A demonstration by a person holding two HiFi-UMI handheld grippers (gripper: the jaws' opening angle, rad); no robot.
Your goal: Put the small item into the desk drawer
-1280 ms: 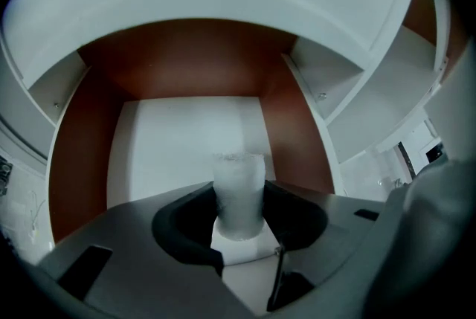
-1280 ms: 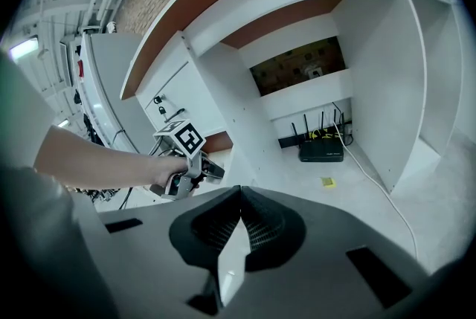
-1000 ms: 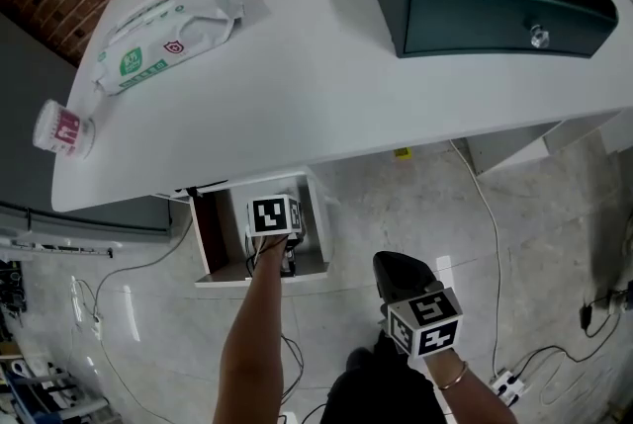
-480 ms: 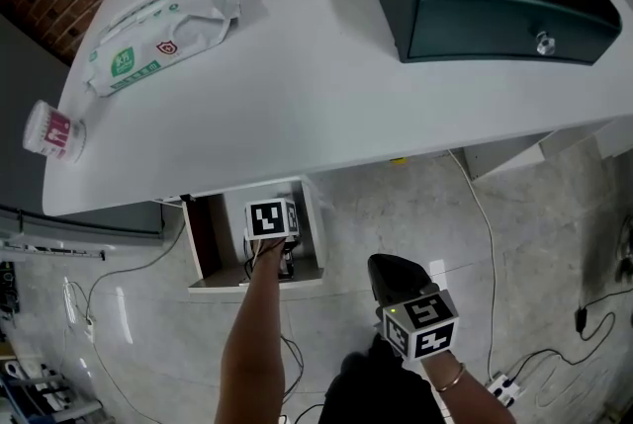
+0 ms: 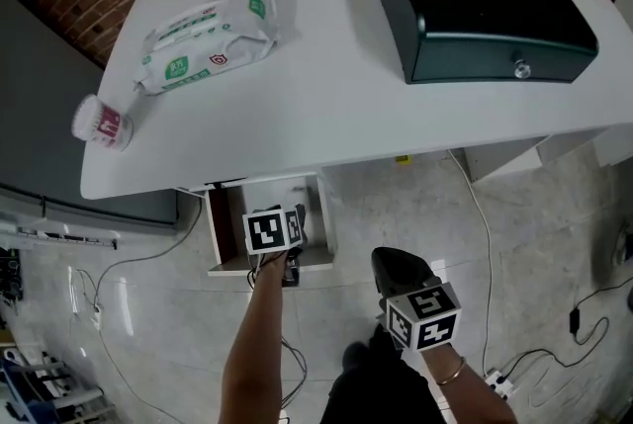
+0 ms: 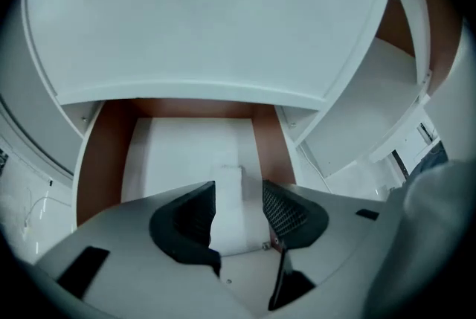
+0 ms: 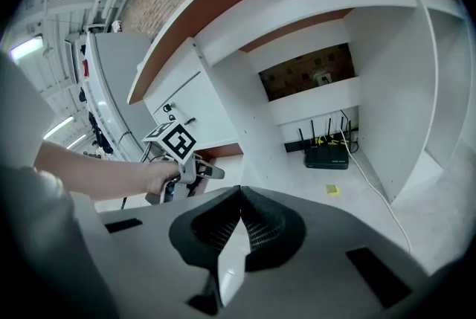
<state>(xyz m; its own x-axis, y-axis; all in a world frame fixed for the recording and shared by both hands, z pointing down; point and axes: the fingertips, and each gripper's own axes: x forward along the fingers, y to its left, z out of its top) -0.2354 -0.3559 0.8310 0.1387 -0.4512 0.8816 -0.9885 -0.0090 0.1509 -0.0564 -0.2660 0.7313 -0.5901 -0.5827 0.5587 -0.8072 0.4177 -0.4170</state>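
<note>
Under the white desk [image 5: 326,106] the drawer [image 5: 226,236] stands pulled out, with brown side walls [image 6: 100,161] and a white floor. My left gripper [image 5: 295,222] reaches into it from the front. Its jaws [image 6: 238,191] are opening, and a small white block [image 6: 229,206] lies between them on the drawer floor, with a gap on its right side. My right gripper [image 5: 391,264] hangs low over the floor to the right of the drawer. Its jaws [image 7: 238,195] are shut with nothing in them, and it looks towards the left gripper [image 7: 201,170].
On the desk lie a pack of wet wipes [image 5: 208,37], a small pink-and-white canister [image 5: 99,123] and a dark green box [image 5: 485,12] with a knob. Cables and a power strip [image 5: 495,378] lie on the tiled floor. A router [image 7: 326,156] sits under the desk.
The left gripper has drawn back a little towards the drawer's front. The right gripper has hardly moved. The head camera has shifted, showing more of the desk's far side.
</note>
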